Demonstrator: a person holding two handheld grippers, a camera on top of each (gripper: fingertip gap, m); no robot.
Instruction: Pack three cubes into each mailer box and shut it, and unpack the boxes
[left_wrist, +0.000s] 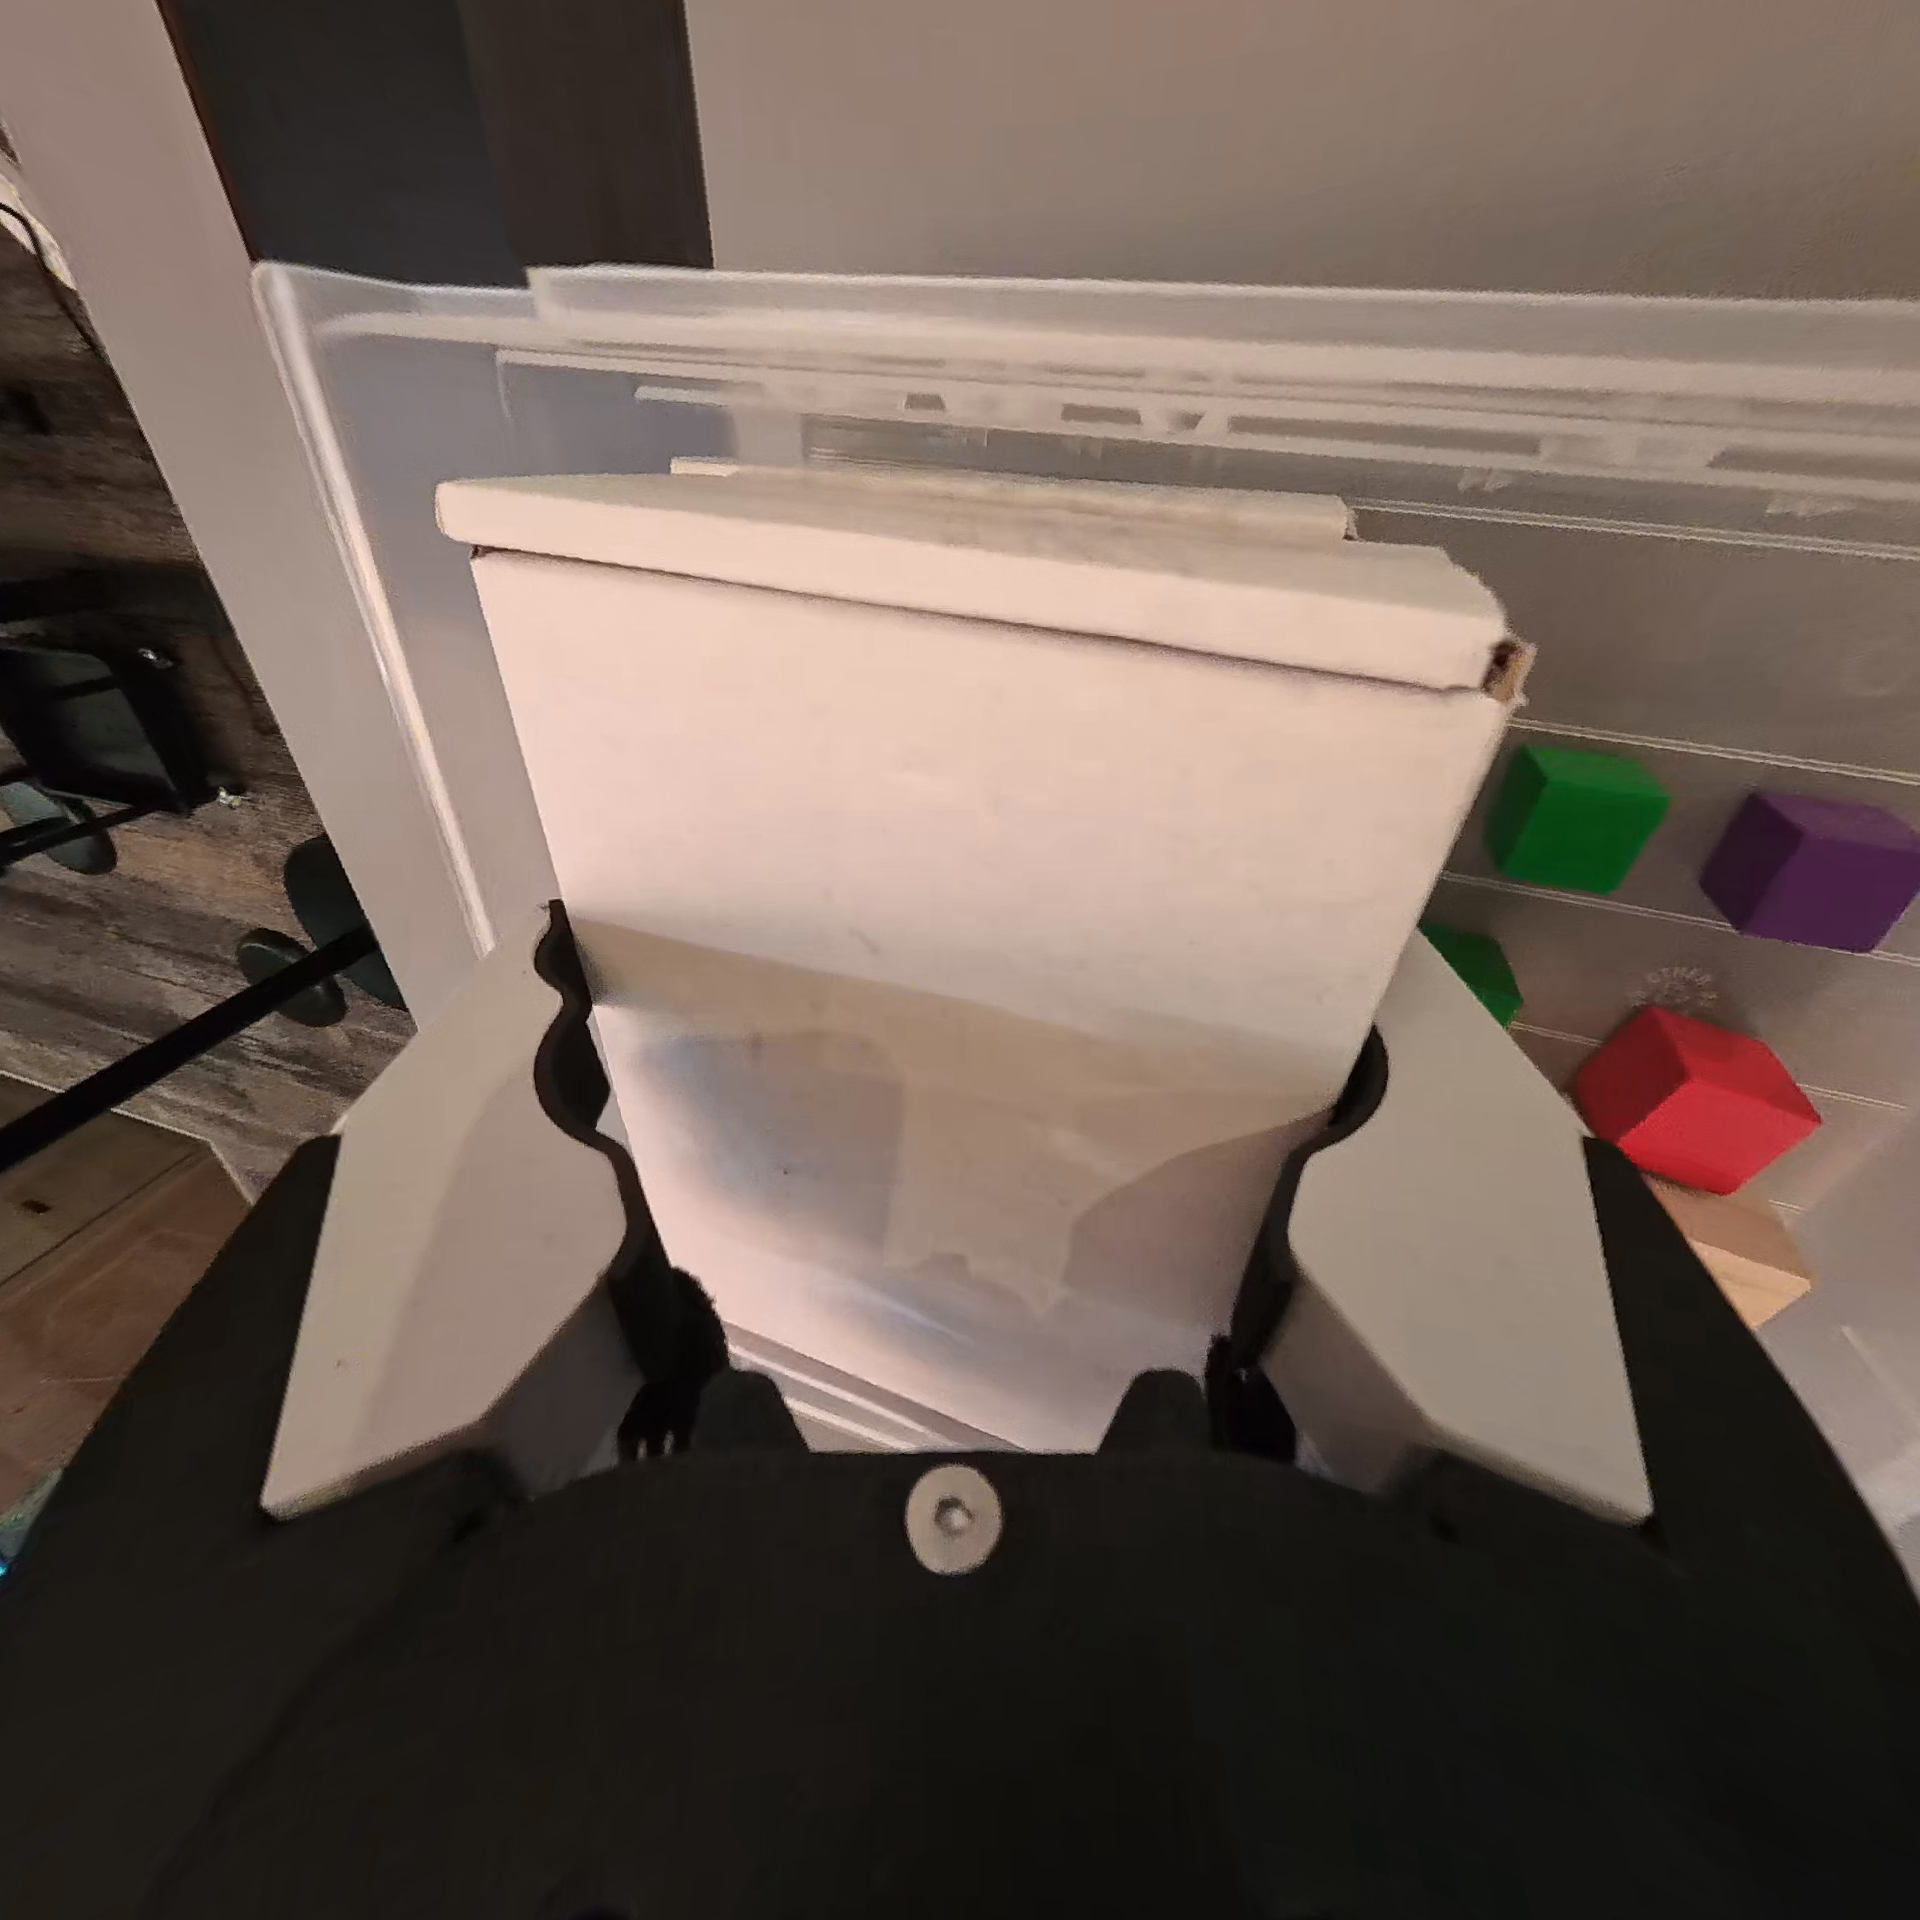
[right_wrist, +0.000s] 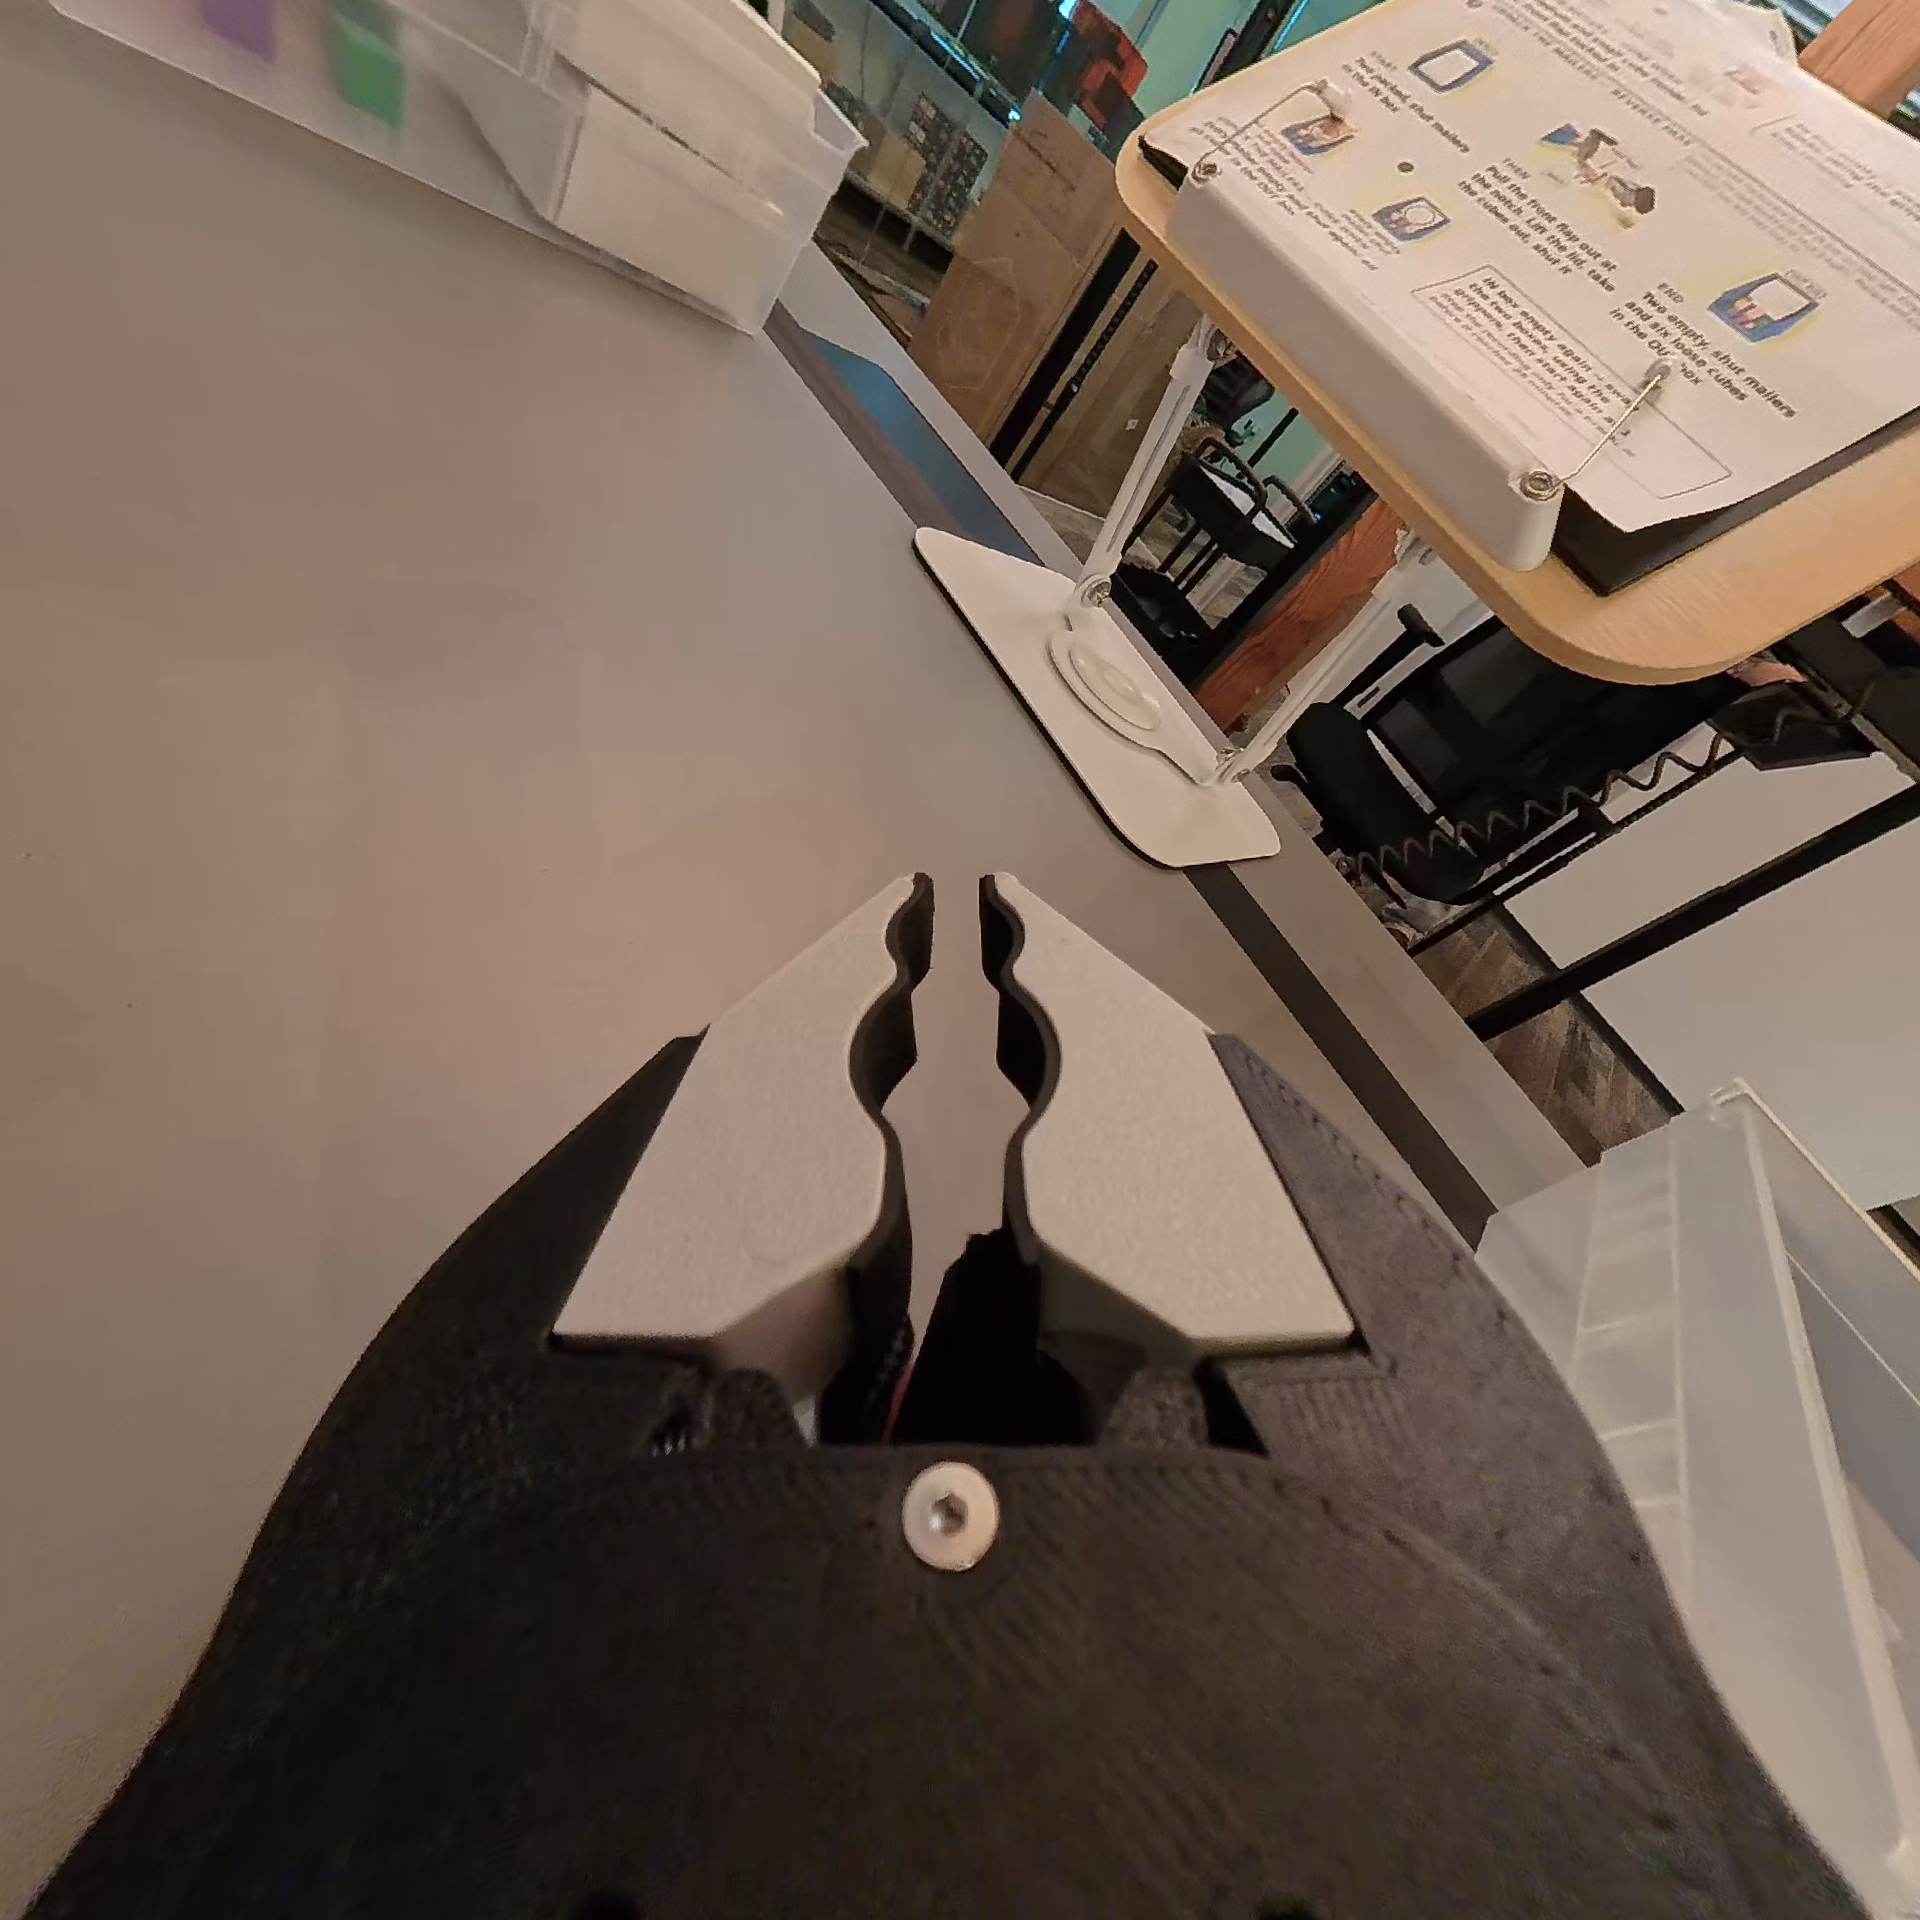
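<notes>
In the left wrist view my left gripper (left_wrist: 966, 997) is shut on a closed white mailer box (left_wrist: 966, 790) and holds it over a clear plastic bin (left_wrist: 343, 436). Loose cubes lie on the bin floor to the right: a green cube (left_wrist: 1574, 831), a second green cube (left_wrist: 1475, 971) half hidden by the box, a purple cube (left_wrist: 1813, 868), a red cube (left_wrist: 1688, 1101) and a bare wooden cube (left_wrist: 1745, 1268). In the right wrist view my right gripper (right_wrist: 956, 888) is empty over the grey table (right_wrist: 416, 675), its jaws almost together with a narrow gap.
A document stand with a white base (right_wrist: 1101, 717) holds a printed sheet (right_wrist: 1558, 208) at the table's right edge. A clear bin (right_wrist: 623, 177) holding white boxes stands far left, another clear bin (right_wrist: 1745, 1403) near right. Beyond the table edge are chairs and floor.
</notes>
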